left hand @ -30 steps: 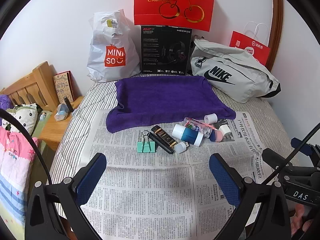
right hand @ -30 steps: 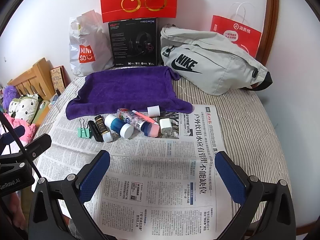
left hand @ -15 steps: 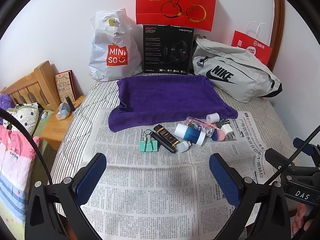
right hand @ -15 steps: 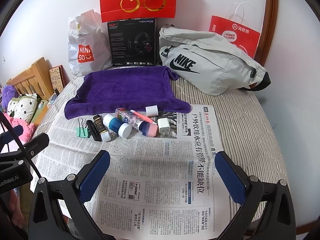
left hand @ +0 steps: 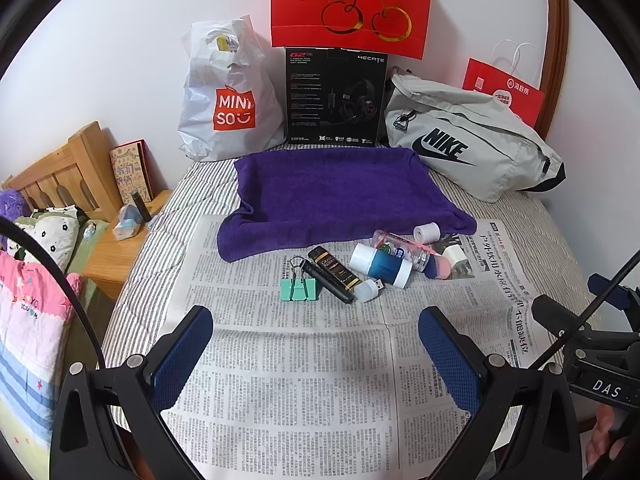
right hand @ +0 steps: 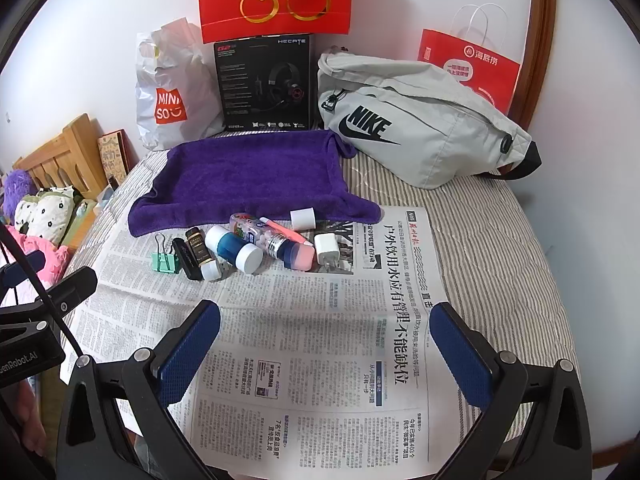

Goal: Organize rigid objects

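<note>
Rigid objects, one cluster, lying in a row on the printed newspaper sheet (right hand: 304, 364), all just in front of the near edge of the purple terry towel (right hand: 248, 172), which serves as the landmark.

- Blue cylindrical bottle with white caps at both ends (right hand: 234, 249): on its side, before the towel's near edge, about centre.
- Clear plastic bottle with pink cap (right hand: 276, 242): on its side, touching the blue bottle, toward the towel's right corner.
- Black and gold rectangular tube (right hand: 199, 251): diagonal, before the towel's left half.
- White square wall charger (right hand: 327, 249): below the towel's right corner.
- Mint-green metal binder clip (left hand: 299, 289): leftmost, apart from the towel edge.
- Small white cylinder (right hand: 303, 218): touching the towel's right corner.

Tools: left gripper (left hand: 316, 354) and right gripper (right hand: 326, 350), both spread wide and empty, short of the row over bare newspaper.

Handling note: sorting appears not yet begun. The outlying clip or charger probably makes the safest first pick; round bottles may roll, so the pads should close across their width, not along it.
</note>
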{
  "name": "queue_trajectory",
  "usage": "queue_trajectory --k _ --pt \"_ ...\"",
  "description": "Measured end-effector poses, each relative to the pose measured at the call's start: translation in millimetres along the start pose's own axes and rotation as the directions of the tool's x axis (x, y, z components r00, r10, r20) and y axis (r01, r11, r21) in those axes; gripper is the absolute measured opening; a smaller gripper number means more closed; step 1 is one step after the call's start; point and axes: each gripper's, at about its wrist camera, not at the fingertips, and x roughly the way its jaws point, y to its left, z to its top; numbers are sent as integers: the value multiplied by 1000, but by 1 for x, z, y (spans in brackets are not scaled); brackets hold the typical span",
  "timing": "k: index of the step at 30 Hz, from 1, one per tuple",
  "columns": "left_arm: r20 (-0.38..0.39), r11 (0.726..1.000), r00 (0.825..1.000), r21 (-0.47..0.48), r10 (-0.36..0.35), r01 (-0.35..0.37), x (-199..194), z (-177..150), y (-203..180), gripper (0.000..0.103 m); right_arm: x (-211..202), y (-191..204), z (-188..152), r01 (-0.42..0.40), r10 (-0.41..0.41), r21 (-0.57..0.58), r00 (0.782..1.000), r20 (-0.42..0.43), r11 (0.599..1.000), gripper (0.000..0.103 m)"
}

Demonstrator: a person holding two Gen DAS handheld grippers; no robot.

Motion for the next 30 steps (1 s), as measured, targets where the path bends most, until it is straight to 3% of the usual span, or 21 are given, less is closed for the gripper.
queue_trajectory --k 23,30 --pt "2 1000 1000 2 -1 1 -1 -1 -2 103 0 -1 -2 1 -1 -2 1000 -1 1000 103" --pt "-17 1000 1000 12 -11 11 14 4 4 103 11 -2 0 -15 14 -10 1000 -15 1000 103"
